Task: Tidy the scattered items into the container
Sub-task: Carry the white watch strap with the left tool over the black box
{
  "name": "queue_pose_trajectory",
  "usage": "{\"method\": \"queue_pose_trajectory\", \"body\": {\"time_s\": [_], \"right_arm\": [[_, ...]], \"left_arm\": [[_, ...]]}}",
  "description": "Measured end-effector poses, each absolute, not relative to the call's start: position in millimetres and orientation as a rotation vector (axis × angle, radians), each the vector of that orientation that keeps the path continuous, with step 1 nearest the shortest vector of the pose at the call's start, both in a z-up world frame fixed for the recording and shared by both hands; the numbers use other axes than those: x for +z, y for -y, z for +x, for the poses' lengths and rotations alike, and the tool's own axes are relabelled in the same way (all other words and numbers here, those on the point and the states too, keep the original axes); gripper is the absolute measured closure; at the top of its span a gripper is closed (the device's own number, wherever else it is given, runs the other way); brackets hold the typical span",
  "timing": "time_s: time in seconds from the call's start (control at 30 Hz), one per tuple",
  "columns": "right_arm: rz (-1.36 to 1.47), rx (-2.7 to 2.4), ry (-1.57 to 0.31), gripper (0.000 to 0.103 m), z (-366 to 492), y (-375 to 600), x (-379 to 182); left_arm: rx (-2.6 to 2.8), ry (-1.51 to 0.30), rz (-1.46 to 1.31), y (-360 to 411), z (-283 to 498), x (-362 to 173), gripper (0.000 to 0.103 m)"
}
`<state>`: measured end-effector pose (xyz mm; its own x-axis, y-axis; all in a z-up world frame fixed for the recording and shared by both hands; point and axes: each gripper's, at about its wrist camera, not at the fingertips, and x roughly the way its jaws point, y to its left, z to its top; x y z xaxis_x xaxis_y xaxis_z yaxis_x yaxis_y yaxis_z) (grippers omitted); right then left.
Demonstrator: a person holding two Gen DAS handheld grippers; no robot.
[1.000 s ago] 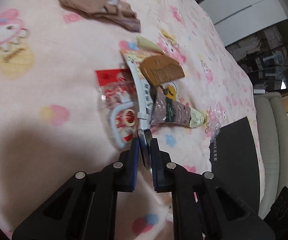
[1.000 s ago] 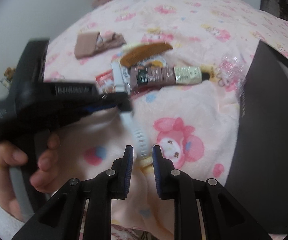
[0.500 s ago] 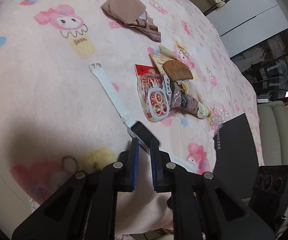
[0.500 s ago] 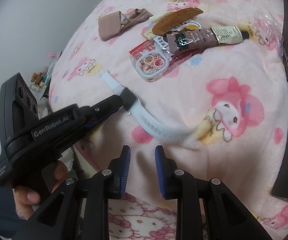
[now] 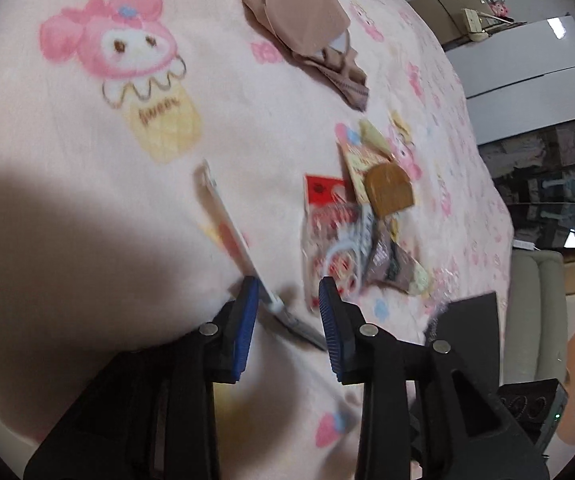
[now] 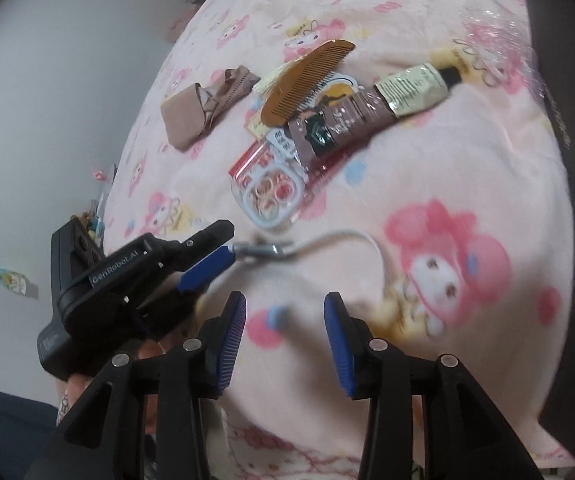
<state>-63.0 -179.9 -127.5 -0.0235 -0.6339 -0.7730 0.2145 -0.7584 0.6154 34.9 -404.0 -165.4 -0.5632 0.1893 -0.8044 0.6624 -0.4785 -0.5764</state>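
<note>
Strap point(image 5: 223, 220) laid on blanket point(image 5: 87, 184), one end between opening left gripper point(image 5: 285, 294) jaws, not pinched. Right gripper point(image 6: 285, 308) opening, nothing between jaws. Strap judged light, limp, springy; best gripped at dark middle block. Box point(image 5: 467, 320) near.

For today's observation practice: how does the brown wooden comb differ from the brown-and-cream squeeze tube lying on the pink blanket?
The brown wooden comb is flat, curved and toothed; the brown-and-cream squeeze tube is plump and smooth. The comb is one plain colour; the tube carries printed labels and a dark cap. Both lie slanted in the same pile on the pink blanket.
</note>
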Motion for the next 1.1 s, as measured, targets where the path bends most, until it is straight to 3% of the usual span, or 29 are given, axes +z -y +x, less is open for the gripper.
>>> {"method": "queue_pose_trajectory", "body": {"time_s": [0.03,0.1,0.27,0.4,0.43,0.47,0.53,0.6,0.7,0.87,1.1], "right_arm": [[1.686,-1.84,0.461,0.067,-65.9,178.5,-132.5],[1.735,-1.823,0.521,0.067,-74.8,179.1,-144.4],[1.777,-1.901,0.667,0.066,-89.6,175.5,-159.1],[1.823,-1.946,0.636,0.064,-99.4,189.6,-176.7],[1.824,-1.95,0.591,0.066,-101.1,195.2,-180.2],[1.805,-1.965,0.537,0.075,-101.2,200.1,-179.4],[1.738,-1.982,0.46,0.091,-95.8,205.9,-168.4],[1.676,-2.007,0.376,0.094,-86.6,210.5,-152.3],[1.558,-2.062,0.258,0.096,-69.4,210.9,-120.5],[1.379,-2.136,0.218,0.096,-41.5,189.2,-63.8],[1.255,-2.311,0.366,0.096,-29.1,117.7,-8.0]], "left_arm": [[-2.095,-1.358,1.266,405.2,32.8,-168.1,0.088],[-2.078,-1.321,1.289,406.0,32.3,-172.7,0.093],[-2.119,-1.296,1.311,402.9,41.3,-176.7,0.094],[-2.136,-1.335,1.306,406.9,39.3,-182.8,0.094],[-2.152,-1.333,1.299,407.6,37.9,-182.2,0.094],[-2.171,-1.319,1.297,406.9,35.6,-181.9,0.094],[-2.209,-1.27,1.299,402.1,33.9,-176.1,0.099],[-2.281,-1.241,1.271,396.2,39.4,-161.3,0.101],[-2.379,-1.243,1.195,387.7,52.8,-131.2,0.101],[-2.521,-1.189,1.132,366.1,59.4,-83.9,0.101],[-2.768,-1.125,1.102,312.8,35.1,-31.9,0.101]]}}
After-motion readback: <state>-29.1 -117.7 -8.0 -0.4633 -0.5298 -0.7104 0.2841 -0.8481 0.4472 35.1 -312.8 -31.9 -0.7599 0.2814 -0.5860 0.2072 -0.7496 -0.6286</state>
